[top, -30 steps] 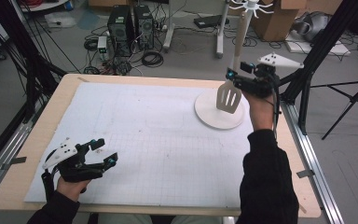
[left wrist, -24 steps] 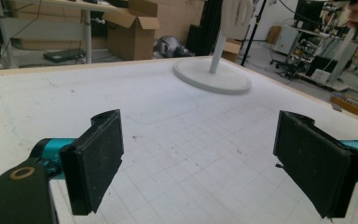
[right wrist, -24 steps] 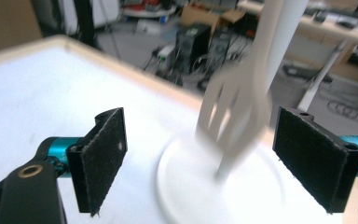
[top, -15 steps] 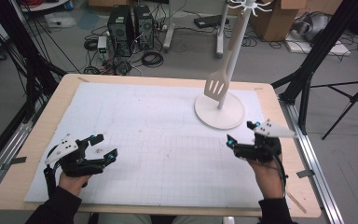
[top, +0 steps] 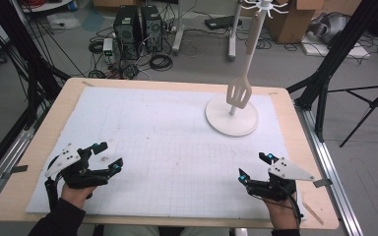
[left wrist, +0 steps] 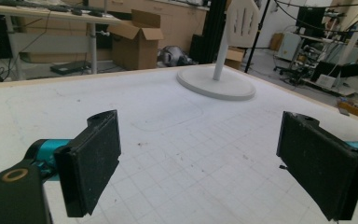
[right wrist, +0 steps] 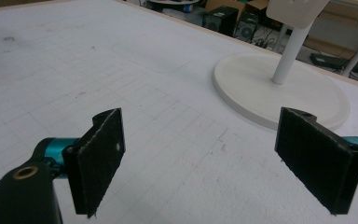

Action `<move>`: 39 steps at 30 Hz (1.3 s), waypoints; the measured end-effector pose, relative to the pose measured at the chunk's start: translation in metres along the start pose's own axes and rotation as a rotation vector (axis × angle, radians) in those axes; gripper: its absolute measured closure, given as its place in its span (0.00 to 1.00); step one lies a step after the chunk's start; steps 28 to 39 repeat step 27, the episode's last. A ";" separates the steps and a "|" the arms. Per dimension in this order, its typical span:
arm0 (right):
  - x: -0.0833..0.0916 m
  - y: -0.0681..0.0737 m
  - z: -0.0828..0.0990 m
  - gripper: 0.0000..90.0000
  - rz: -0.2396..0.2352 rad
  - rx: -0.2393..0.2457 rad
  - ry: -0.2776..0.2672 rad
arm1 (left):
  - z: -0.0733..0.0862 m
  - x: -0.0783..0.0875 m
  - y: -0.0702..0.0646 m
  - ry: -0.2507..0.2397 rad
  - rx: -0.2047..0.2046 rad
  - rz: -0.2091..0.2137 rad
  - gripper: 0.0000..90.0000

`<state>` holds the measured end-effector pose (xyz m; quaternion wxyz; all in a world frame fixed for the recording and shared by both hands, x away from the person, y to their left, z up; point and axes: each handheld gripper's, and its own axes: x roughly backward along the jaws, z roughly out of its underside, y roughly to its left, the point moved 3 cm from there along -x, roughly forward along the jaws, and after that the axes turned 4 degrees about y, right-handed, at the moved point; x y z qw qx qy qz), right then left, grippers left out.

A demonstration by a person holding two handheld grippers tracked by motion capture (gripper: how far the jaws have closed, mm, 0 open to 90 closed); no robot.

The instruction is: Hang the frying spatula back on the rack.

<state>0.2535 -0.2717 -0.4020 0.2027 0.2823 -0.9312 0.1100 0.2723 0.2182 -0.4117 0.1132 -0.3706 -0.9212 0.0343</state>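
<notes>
White gridded matting [top: 167,147] covers the wooden table [top: 39,147], with a cluttered workshop floor of cables and computer towers beyond it. Toward the far right of the mat, a white slotted spatula [top: 239,93] hangs from a hook at the top of a white stand [top: 232,118], its blade dangling just above the stand's round base and close to the pole. It looks like light, stiff plastic, smooth and probably a bit slippery; the long flat handle would likely be the best place to pinch it, across its thin faces and above the blade, since the slotted blade could twist in a grip and would set the whole thing swinging on its hook. The stand seems light enough to tip if the spatula were pulled sideways rather than lifted off. Well apart from it, near the front edge, the right gripper [top: 254,167] rests low over the mat, its jaws having just opened wide with nothing between them. The left gripper [top: 107,156] sits at the near left, jaws likewise spread and empty
</notes>
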 end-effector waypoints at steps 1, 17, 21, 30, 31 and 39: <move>-0.001 0.000 0.000 0.16 0.002 0.008 0.005 | 0.000 0.002 -0.001 0.000 0.000 -0.003 0.16; -0.012 -0.001 -0.005 0.17 -0.017 0.007 0.014 | 0.008 0.010 -0.002 0.023 -0.001 -0.021 0.16; -0.012 -0.003 -0.003 0.17 -0.006 -0.012 0.025 | 0.009 0.009 -0.003 0.030 0.003 -0.018 0.16; -0.012 -0.003 -0.003 0.17 -0.009 -0.018 0.021 | 0.009 0.008 -0.002 0.030 0.002 -0.024 0.16; -0.012 -0.003 -0.003 0.17 -0.009 -0.018 0.021 | 0.009 0.008 -0.002 0.030 0.002 -0.024 0.16; -0.012 -0.003 -0.003 0.17 -0.009 -0.018 0.021 | 0.009 0.008 -0.002 0.030 0.002 -0.024 0.16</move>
